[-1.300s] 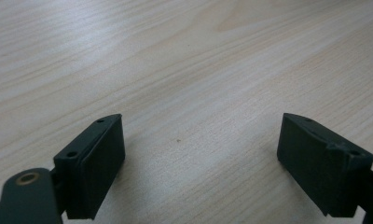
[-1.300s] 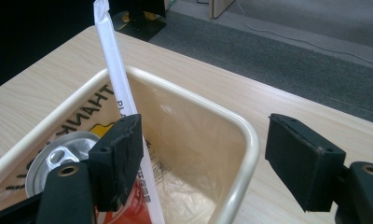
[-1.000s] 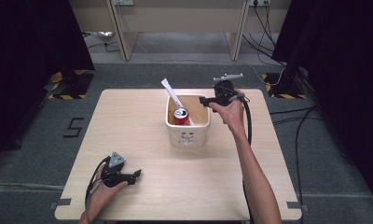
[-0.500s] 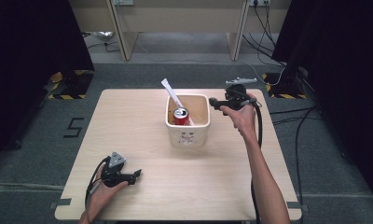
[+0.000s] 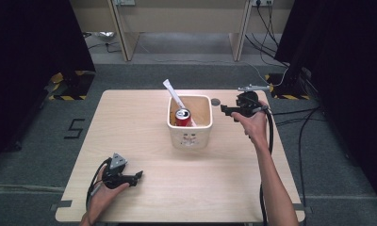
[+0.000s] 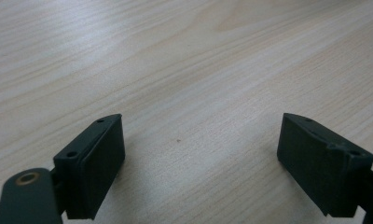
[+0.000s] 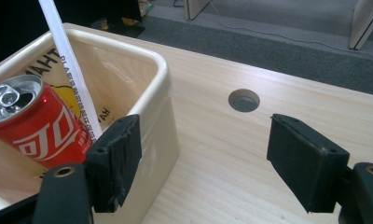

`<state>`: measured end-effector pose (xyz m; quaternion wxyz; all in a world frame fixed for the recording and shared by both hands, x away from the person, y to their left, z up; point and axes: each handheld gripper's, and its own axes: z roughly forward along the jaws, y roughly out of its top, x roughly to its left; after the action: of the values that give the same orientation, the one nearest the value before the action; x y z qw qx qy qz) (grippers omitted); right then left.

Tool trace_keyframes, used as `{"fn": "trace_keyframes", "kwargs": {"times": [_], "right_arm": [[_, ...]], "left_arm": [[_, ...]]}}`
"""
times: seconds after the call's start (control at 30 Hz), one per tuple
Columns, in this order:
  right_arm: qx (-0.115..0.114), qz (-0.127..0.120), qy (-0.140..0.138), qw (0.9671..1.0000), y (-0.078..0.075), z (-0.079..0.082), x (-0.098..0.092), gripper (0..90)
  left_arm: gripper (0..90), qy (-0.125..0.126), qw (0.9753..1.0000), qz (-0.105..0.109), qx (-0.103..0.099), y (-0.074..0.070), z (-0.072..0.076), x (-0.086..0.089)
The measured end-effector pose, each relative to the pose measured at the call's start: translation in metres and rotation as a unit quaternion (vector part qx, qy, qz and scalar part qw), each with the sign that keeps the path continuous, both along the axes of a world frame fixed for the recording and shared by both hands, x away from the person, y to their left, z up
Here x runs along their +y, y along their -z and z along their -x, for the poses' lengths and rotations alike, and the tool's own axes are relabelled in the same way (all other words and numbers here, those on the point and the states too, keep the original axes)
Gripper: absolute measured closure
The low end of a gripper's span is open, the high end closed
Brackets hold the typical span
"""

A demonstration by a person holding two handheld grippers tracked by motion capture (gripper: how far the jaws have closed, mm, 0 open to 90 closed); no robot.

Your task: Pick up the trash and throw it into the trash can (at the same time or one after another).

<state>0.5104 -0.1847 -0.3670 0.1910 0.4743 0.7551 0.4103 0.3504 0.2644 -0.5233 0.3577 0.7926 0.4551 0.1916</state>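
A cream square bin stands mid-table. Inside it a red soda can leans, and a long white flat stick pokes up past the rim. My right gripper hovers just right of the bin, open with nothing between its jaws, pointing toward the bin's right wall. My left gripper rests low at the table's front left, open over bare wood.
The light wooden table has a round cable hole behind the right gripper. Cables trail off the table's right side onto grey carpet. Desk legs stand beyond the far edge.
My right gripper has drawn back to the right and slightly toward me, away from the bin's top rim. The left gripper has stayed put.
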Motion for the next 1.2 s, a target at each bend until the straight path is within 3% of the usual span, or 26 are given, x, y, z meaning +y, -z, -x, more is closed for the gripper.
{"fn": "trace_keyframes", "kwargs": {"times": [0.5, 1.2], "right_arm": [[-0.003, -0.003, 0.006, 1.0, 0.012, 0.016, -0.018, 26.3], [-0.008, -0.008, -0.01, 0.9999, 0.028, 0.044, -0.025, 25.2]], "left_arm": [[14.2, 0.0, 1.0, 0.0, -0.001, 0.0, 0.0, 0.0], [14.2, -0.001, 1.0, 0.0, -0.001, 0.0, 0.0, 0.0]]}}
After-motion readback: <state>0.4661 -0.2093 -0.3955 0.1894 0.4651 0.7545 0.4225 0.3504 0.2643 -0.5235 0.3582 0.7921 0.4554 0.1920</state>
